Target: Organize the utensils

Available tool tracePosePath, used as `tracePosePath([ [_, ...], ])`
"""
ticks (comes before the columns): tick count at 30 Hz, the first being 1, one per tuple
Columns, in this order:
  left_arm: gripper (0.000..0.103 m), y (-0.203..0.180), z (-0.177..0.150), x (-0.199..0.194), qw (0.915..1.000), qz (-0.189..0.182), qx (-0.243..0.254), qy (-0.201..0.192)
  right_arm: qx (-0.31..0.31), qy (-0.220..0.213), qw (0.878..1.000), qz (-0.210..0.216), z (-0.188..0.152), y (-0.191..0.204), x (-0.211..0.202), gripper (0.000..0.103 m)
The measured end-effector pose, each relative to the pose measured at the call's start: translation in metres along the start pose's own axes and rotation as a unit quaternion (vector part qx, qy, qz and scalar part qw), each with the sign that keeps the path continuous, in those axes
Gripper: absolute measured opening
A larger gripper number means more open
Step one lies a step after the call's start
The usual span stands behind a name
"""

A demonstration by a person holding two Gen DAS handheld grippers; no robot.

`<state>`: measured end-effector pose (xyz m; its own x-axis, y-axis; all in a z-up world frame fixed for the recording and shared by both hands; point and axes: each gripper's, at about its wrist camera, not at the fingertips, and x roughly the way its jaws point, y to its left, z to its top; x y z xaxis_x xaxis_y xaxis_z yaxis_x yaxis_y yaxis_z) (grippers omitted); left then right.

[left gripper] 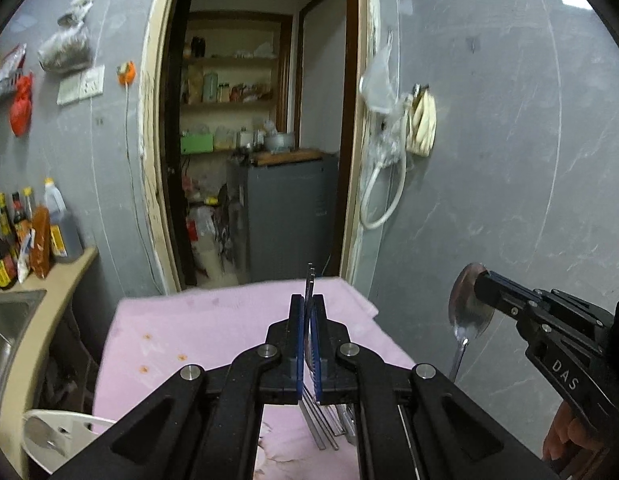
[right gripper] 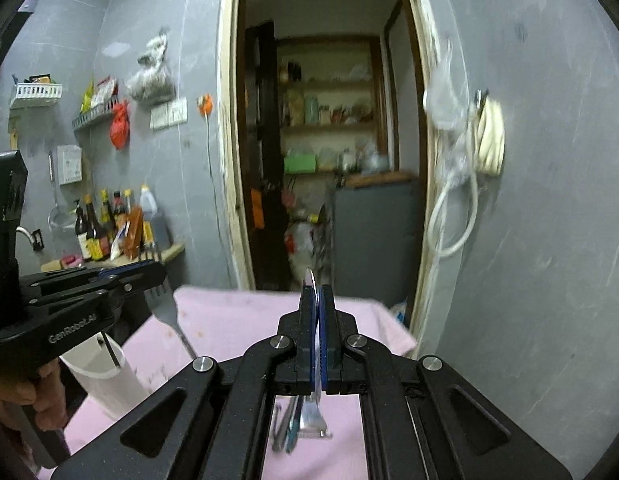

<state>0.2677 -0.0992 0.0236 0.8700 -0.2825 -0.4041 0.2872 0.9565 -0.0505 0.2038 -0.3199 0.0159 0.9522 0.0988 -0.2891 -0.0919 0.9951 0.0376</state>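
Fork (right gripper: 163, 304) handle hidden behind left gripper (left gripper: 308, 304), spoon (left gripper: 467, 304) bowl half-covered

Grey tiled wall (left gripper: 489, 128) with an open doorway (left gripper: 253, 120); behind it wooden shelves (left gripper: 229, 100) of jars and a grey cabinet (left gripper: 289, 208). Left of the door: orange wall hook (left gripper: 126, 73), switch plate (left gripper: 81, 85), red bag (left gripper: 21, 104) hanging, sauce bottles (left gripper: 25, 236) on the counter (left gripper: 49, 292) beside a steel sink (left gripper: 9, 320). Right of the door a white hose (left gripper: 383, 200) loops under a cream wall fixture (left gripper: 423, 124); pink cloth (left gripper: 213, 328) has small orange stains.
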Motion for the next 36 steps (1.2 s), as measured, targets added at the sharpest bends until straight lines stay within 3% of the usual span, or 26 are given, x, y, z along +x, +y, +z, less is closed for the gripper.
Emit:
tracePosePath([
  [8, 0.004, 0.038, 0.037, -0.056, 0.9985, 0.011, 0.008, -0.053, -0.033, -0.063, 0.997, -0.021, 0.056, 0.071, -0.034, 0.002],
  [17, 0.004, 0.119, 0.059, -0.124, 0.9931, 0.047, -0.029, -0.103, -0.043, -0.106, 0.993, 0.026, 0.085, 0.152, -0.04, 0.002],
  [21, 0.004, 0.16, 0.055, -0.141, 0.9913, 0.067, -0.047, -0.103, -0.043, -0.111, 0.992, 0.047, 0.08, 0.177, -0.028, 0.002],
  [23, 0.004, 0.179, 0.05, -0.145, 0.9894, 0.096, -0.048, -0.097, -0.045, -0.11, 0.991, 0.054, 0.074, 0.187, -0.022, 0.002],
  [27, 0.004, 0.202, 0.039, -0.148, 0.9873, 0.125, -0.051, -0.084, -0.062, -0.104, 0.991, 0.047, 0.055, 0.205, -0.009, 0.002],
  [36, 0.004, 0.212, -0.002, -0.129, 0.9874, 0.152, -0.02, -0.038, -0.108, -0.066, 0.992, 0.024, 0.009, 0.225, 0.02, 0.002],
])
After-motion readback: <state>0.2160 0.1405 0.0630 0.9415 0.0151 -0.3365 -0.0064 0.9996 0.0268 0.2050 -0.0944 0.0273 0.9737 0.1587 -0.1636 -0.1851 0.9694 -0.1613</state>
